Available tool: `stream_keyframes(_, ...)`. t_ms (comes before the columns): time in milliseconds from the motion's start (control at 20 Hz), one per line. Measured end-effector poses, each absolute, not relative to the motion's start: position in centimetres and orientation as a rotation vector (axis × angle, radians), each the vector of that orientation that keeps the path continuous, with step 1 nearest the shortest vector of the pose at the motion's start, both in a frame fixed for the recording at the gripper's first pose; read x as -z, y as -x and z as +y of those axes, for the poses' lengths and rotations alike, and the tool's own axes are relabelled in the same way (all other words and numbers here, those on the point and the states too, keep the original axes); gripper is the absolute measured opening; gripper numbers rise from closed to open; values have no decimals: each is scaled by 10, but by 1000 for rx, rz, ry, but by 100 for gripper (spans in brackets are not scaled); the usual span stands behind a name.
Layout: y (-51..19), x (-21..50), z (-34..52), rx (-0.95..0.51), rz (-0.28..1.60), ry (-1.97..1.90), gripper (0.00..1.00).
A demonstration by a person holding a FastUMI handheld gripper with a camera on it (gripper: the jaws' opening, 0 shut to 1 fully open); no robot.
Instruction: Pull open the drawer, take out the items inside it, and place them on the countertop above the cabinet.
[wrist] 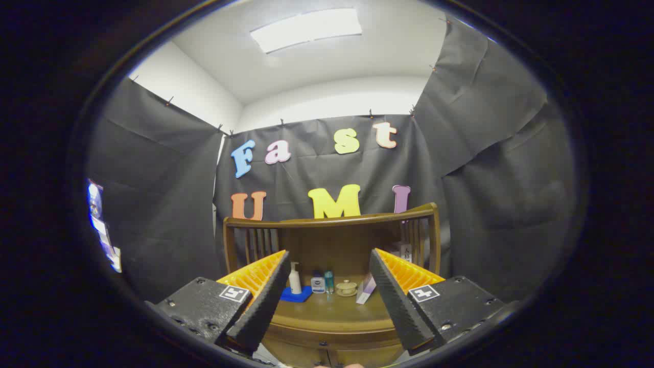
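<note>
Gripper (327, 286) wide open, holding nothing, up above wooden cabinet (332, 337); small bottles (322, 282) on countertop (332, 309) beyond fingers.

No readable text, brand or number can be made out. Square black-and-white marker tags (234, 293) are seen on the gripper's (327, 301) two black blocks behind the spread, empty fingers, carrying patterns rather than letters. Labels on the small bottles (318, 282) on the worktop (332, 309) are too small to be read.
</note>
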State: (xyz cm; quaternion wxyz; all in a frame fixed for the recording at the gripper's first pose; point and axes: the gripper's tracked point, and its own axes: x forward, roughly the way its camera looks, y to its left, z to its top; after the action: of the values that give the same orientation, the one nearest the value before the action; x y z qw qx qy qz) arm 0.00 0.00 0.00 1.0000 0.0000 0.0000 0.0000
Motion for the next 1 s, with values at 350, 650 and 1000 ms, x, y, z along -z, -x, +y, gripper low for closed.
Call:
stream_keyframes(350, -4, 17, 6, 5, 33, 8, 98)
stream_keyframes(650, -14, 45, 7, 17, 50, 28, 98)
stream_keyframes(1000, -30, 118, 20, 4, 121, 13, 98)
